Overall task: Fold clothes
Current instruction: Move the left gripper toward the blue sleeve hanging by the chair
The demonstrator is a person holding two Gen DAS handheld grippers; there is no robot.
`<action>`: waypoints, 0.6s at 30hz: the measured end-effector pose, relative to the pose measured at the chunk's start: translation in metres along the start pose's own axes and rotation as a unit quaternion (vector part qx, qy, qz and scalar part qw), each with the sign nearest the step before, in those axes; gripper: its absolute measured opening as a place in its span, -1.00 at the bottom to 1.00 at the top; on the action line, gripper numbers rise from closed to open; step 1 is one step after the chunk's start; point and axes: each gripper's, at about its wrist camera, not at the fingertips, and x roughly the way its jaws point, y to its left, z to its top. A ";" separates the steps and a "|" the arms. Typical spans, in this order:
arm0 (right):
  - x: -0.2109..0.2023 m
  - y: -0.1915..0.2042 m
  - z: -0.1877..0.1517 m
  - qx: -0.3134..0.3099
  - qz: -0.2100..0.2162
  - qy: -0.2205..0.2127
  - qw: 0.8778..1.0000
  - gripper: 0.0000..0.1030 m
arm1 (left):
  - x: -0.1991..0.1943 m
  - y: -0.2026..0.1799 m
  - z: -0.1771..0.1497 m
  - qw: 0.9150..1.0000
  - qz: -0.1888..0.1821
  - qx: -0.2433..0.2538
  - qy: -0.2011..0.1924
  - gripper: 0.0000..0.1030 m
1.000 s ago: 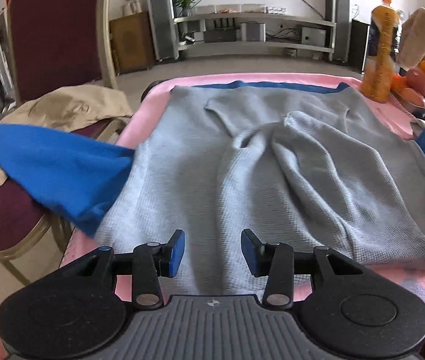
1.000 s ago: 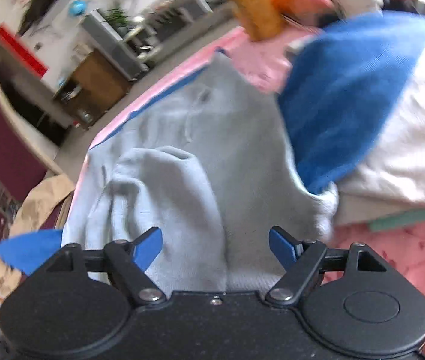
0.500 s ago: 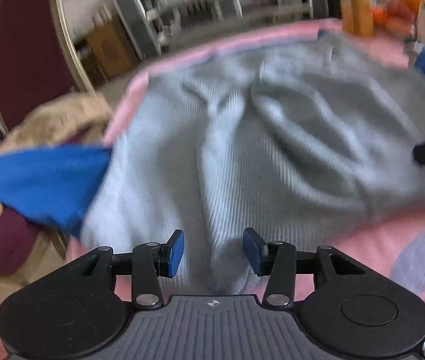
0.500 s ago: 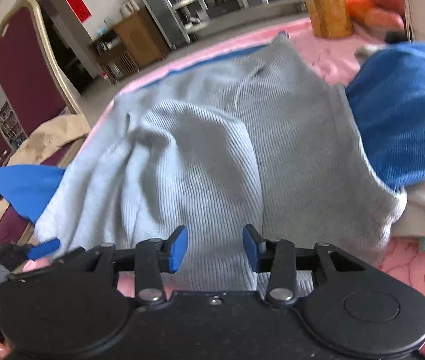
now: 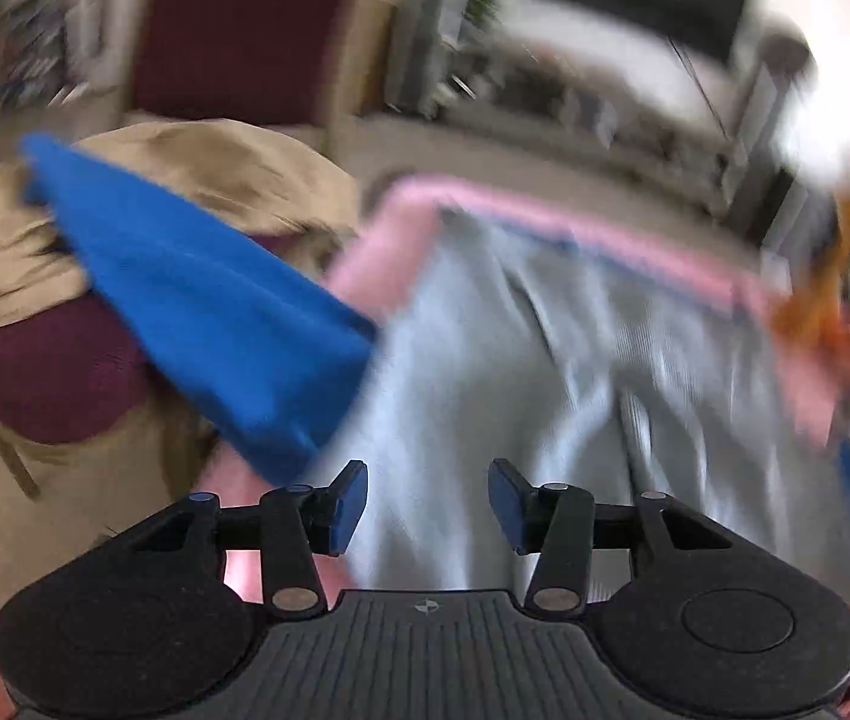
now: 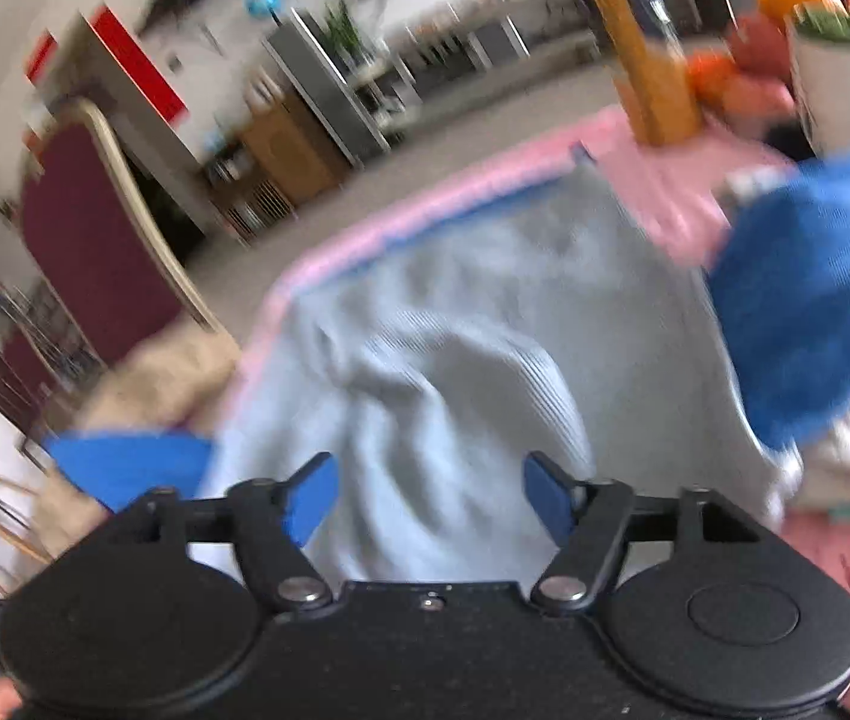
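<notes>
Currently the grey ribbed knit sweater (image 6: pixel 484 360) is spread rumpled on the pink-covered table (image 6: pixel 652 180); left gripper (image 5: pixel 427 501) jaws half open, empty; right gripper (image 6: pixel 430 495) jaws opening, empty. Bunched ridges risk being grabbed double, skewing the fold.

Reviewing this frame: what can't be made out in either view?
- Left wrist view: motion blur smears the shelves and the orange items at right; what they are is unreadable.
- Both views: the near hem of the grey sweater is hidden behind the gripper bodies.
- Right wrist view: the blue cloth is cut off by the right edge.
- Sweater's sleeves: folds hide them.
</notes>
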 end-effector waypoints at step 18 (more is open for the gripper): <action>0.060 0.073 0.029 0.130 0.095 -0.023 0.987 0.62 | 0.037 0.235 0.150 0.950 0.011 -0.308 -0.055 -0.23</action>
